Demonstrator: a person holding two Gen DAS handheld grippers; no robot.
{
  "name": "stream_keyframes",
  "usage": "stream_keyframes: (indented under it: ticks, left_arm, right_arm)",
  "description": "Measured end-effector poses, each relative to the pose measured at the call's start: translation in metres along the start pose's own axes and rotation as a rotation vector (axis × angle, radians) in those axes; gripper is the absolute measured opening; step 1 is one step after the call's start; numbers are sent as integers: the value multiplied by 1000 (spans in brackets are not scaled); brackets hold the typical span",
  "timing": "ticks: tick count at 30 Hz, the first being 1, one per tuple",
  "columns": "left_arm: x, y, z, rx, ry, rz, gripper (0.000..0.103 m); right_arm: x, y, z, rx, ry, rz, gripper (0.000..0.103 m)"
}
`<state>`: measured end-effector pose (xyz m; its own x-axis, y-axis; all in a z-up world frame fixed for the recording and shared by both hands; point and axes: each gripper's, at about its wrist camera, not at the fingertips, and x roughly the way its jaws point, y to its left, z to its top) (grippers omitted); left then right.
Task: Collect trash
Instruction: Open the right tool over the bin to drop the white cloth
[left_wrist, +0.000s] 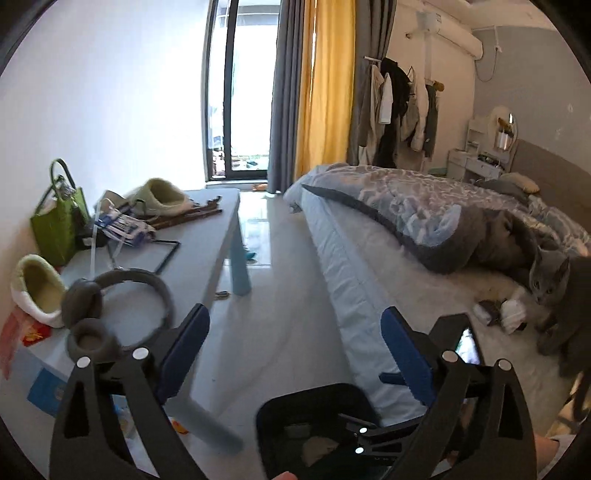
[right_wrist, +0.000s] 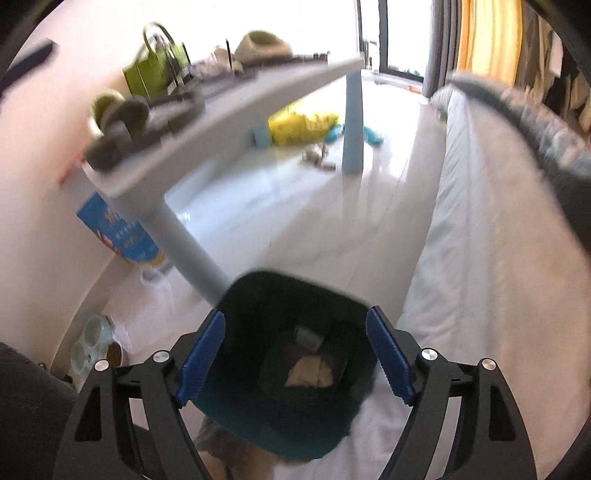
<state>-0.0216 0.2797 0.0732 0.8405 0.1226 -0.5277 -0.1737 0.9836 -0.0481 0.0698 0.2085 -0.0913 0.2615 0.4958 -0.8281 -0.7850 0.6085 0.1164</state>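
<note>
Your right gripper (right_wrist: 295, 358) is spread wide, empty, above the dark bin (right_wrist: 291, 373) between table (right_wrist: 229, 122) and bed (right_wrist: 480, 258). Left gripper (left_wrist: 291, 354) also wide, empty. Trash inside (right_wrist: 310, 373), probably crumpled paper: light, soft; pinch a raised fold.

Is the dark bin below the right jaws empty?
No, the right wrist view shows the dark bin already holding crumpled paper and another small item at its bottom.
</note>
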Motion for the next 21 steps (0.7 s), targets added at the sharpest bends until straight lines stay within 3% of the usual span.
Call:
stream_keyframes:
  ticks: [4,11,15,18,21]
  left_arm:
    - [9,-17,12,3,-7,11,98]
    - [41,-58,30,-8,5,-1,98]
    - [56,-95,33,54,5,-3,98]
    - [62,-116,30,61,16,-35,98]
    - [68,-142,16,135,35,-69,98]
  right_arm:
    - [-48,-23,5,-45,-102,-12,85]
    - [-114,-91,-1,-24,-177,-50,86]
    - [-144,-124,-16,-13,-206,-79,86]
    - [-165,-153,-29,49,-234,-116,86]
    - [-183,-178,-44,129,-243,-166,87]
